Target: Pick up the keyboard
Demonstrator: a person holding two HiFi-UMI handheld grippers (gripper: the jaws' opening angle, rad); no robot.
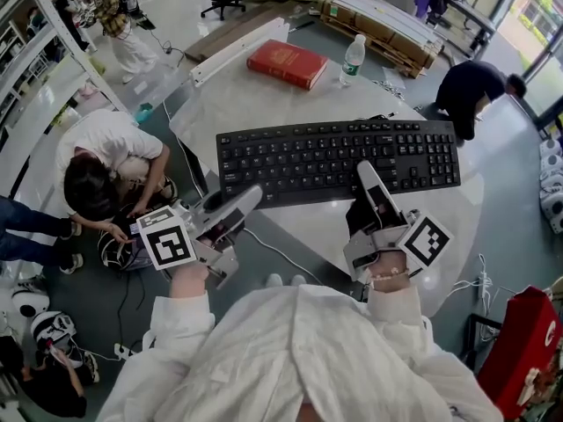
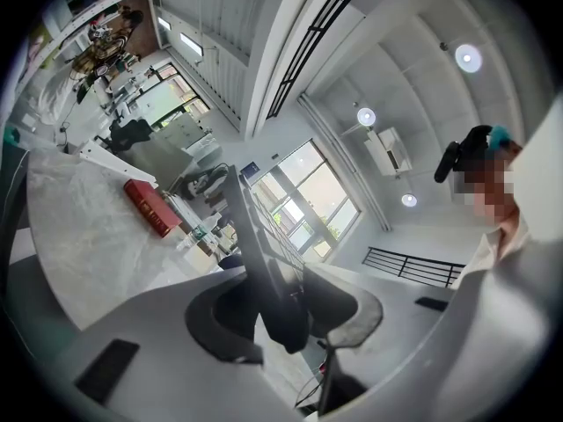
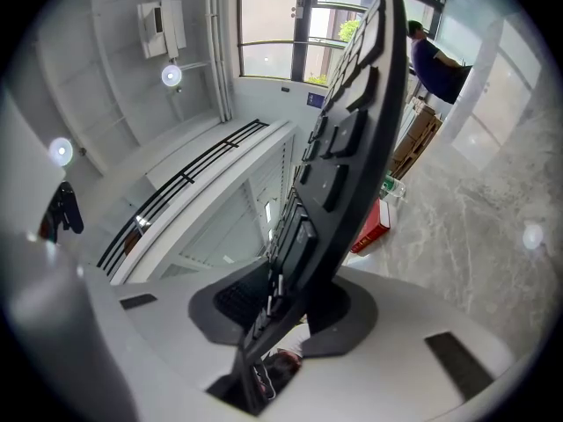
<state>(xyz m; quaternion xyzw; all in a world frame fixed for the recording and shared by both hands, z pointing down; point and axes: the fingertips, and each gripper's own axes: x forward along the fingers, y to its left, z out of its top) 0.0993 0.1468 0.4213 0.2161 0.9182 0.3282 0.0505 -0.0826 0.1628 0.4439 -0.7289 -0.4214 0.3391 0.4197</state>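
Note:
The black keyboard (image 1: 339, 159) lies lengthwise over the near part of the white round table (image 1: 255, 104). My left gripper (image 1: 251, 199) is shut on the keyboard's near left corner. My right gripper (image 1: 365, 176) is shut on its near edge, right of the middle. In the left gripper view the keyboard (image 2: 259, 253) shows edge-on, pinched between the pads of the left gripper (image 2: 281, 310). The right gripper view likewise has the keyboard (image 3: 352, 148) edge-on, clamped in the right gripper (image 3: 286, 310). I cannot tell whether the keyboard rests on the table or hangs just above it.
A red book (image 1: 287, 63) and a water bottle (image 1: 352, 60) stand at the table's far side. People crouch on the floor at the left (image 1: 106, 165) and at the far right (image 1: 475, 86). A red bag (image 1: 519, 350) stands at the lower right, and flat cardboard boxes (image 1: 378, 25) lie beyond the table.

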